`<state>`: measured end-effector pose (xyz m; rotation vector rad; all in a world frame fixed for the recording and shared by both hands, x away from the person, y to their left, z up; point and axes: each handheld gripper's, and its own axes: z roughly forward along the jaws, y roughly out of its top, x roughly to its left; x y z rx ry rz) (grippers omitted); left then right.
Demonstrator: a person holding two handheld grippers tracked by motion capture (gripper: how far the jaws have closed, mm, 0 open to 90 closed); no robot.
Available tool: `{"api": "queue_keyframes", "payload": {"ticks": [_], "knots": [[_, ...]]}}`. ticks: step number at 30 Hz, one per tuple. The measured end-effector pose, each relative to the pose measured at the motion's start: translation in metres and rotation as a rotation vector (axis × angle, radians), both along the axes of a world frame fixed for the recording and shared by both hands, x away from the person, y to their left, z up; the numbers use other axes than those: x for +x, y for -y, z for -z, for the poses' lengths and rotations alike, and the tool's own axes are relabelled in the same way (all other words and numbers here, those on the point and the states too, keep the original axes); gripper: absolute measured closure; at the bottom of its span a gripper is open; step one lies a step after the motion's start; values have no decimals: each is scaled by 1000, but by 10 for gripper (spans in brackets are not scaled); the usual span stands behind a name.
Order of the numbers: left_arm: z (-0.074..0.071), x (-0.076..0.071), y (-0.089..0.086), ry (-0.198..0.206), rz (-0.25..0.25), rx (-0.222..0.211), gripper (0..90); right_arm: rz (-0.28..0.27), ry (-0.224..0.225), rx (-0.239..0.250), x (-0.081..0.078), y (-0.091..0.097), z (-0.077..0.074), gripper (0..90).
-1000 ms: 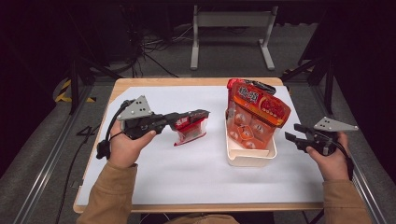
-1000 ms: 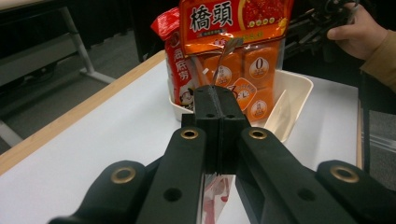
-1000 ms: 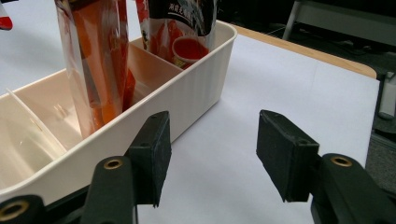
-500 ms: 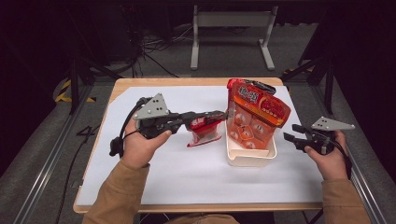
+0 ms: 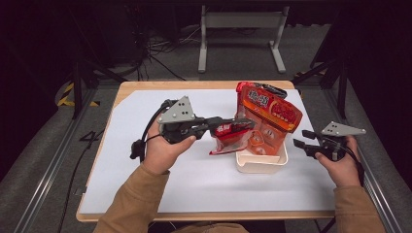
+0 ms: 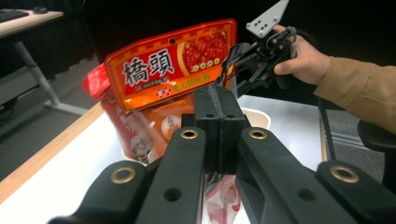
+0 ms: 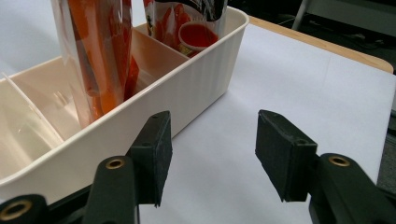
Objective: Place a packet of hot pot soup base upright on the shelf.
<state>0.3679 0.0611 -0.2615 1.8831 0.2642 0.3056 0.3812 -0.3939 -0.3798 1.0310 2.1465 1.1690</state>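
The left gripper [image 5: 238, 127] holds a small red sauce pouch [image 5: 232, 139] tight above the table, just beside the white divided box [image 5: 262, 164]; the right gripper [image 5: 302, 140] stands open with nothing between its pads

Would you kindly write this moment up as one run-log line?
left gripper: shut on small red pouch, beside white bin | right gripper: open, nothing between jaws, right of bin | large orange pouches: upright in bin
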Motion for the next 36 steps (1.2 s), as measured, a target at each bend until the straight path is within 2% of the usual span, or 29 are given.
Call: {"api": "queue_keyframes", "payload": {"ticks": [14, 17, 30, 36], "knots": [[0, 4, 28, 13, 54, -24, 900, -9, 2, -10, -1, 1, -1, 474], [2, 7, 34, 2, 67, -34, 900, -9, 3, -9, -1, 1, -1, 473], [9, 9, 57, 26, 112, -53, 900, -10, -3, -12, -1, 1, 0, 473], [12, 5, 69, 43, 140, -46, 900, -16, 1, -10, -1, 1, 0, 472]]}}
